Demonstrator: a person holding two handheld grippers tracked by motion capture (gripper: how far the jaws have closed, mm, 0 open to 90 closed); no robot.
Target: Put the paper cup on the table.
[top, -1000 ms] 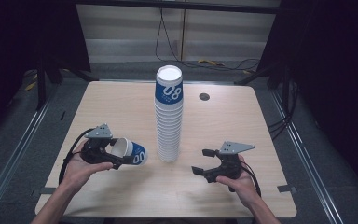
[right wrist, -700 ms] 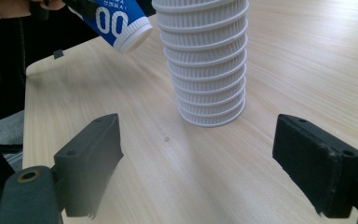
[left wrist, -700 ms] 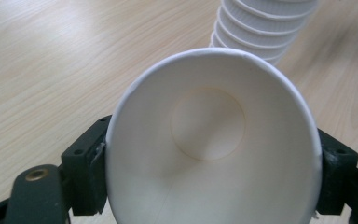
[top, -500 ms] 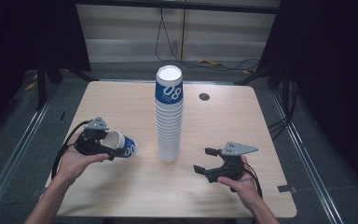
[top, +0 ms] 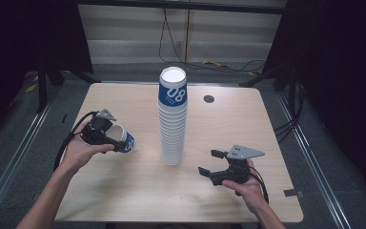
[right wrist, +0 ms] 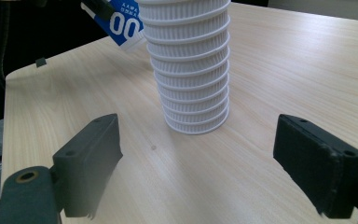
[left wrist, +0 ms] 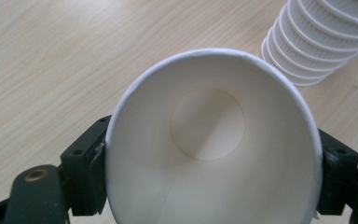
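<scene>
A tall stack of upside-down white paper cups [top: 172, 119] with a blue-banded top cup stands mid-table; its ribbed rims fill the upper part of the right gripper view [right wrist: 191, 70] and the top right corner of the left gripper view [left wrist: 321, 37]. My left gripper [top: 120, 143] is shut on a single blue-and-white paper cup [top: 122, 138], held on its side above the table's left part; its white inside [left wrist: 209, 154] faces the camera. My right gripper [top: 209, 162] rests open near the front right, jaws wide apart, pointing at the stack's base.
The light wooden table [top: 124, 191] has a small dark round grommet [top: 208, 99] at the back right. Black cables trail from both grippers. Grey floor and metal rails surround the table.
My left gripper has carried the cup left and farther from me, away from the stack, tilting it. The right gripper has barely moved.
</scene>
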